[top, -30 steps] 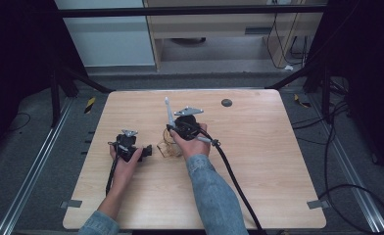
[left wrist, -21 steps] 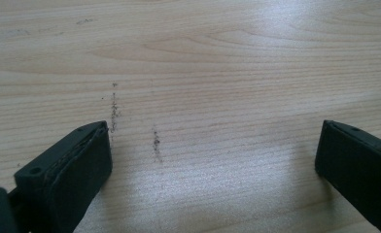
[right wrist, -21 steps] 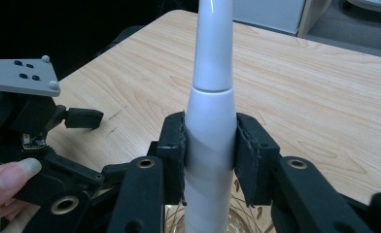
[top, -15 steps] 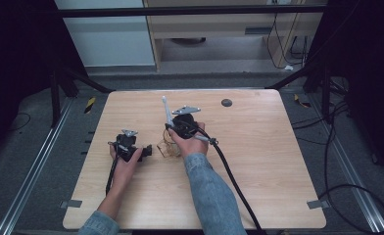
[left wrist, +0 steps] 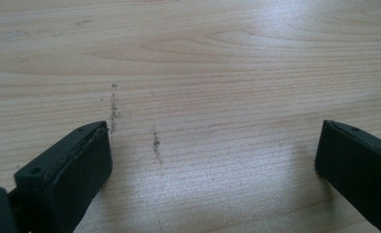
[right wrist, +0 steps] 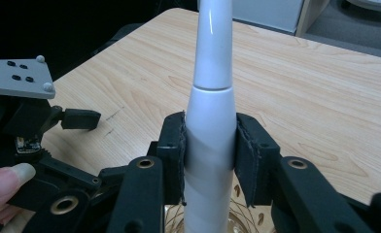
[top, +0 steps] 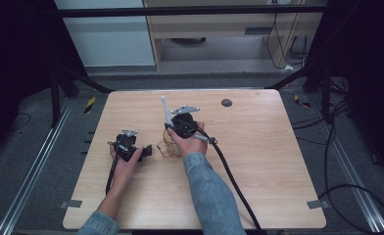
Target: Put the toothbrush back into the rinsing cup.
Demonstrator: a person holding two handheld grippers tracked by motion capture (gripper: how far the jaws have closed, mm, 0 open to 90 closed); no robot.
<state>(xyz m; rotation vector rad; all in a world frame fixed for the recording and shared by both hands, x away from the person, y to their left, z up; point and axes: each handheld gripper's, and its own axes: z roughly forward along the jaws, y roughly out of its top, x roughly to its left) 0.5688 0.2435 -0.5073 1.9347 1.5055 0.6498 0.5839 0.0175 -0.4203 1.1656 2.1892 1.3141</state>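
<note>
White tapered handle, near table centre: clamped between right gripper jaws, tip toward 11 o'clock. Left gripper, at its 8 o'clock: jaws wide apart over bare wood.

High view: fixed overhead, facing forward and down, far enough to take in the whole wooden surface and the floor around it. Left gripper view: very close above the surface, looking down along its own jaws onto bare wood grain; probably the patch beside the left gripper in the high view. Right gripper view: close, aimed across the surface toward a far edge, sharing the left gripper with the high view.
</note>
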